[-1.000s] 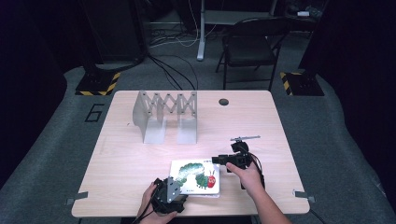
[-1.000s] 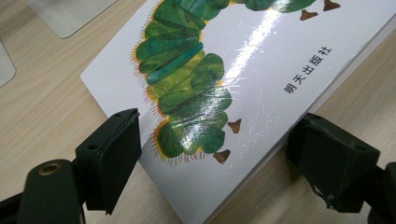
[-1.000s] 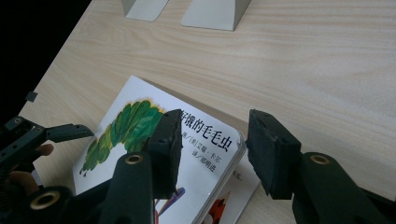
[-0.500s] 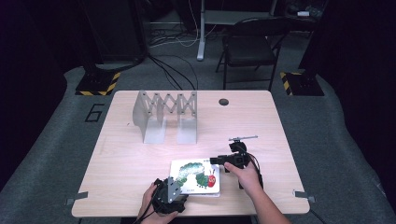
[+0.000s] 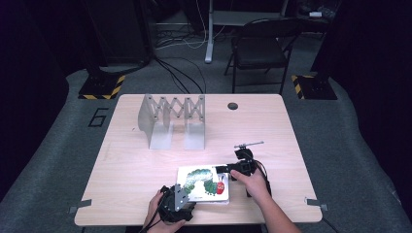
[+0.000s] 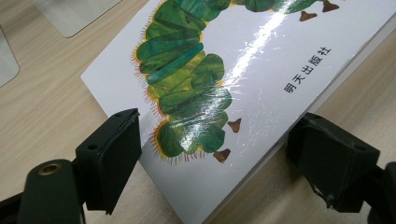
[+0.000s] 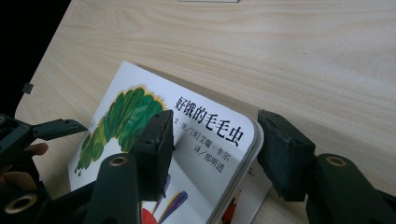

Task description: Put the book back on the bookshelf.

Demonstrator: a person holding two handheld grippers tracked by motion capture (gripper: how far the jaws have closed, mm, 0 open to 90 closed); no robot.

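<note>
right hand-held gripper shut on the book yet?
No: in the right gripper view the right hand-held gripper straddles the book corner, jaws apart.

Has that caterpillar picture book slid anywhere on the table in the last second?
No. The caterpillar picture book lies at the same spot near the table's front edge, just as far from the metal rack.

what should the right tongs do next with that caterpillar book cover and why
Probably close on the lifted cover. In the right gripper view the right tongs stand open astride the raised cover edge of the book, one jaw over it and one outside. The left tongs straddle the book's opposite corner, also open. Closing first would secure the cover before swinging it further open.
</note>
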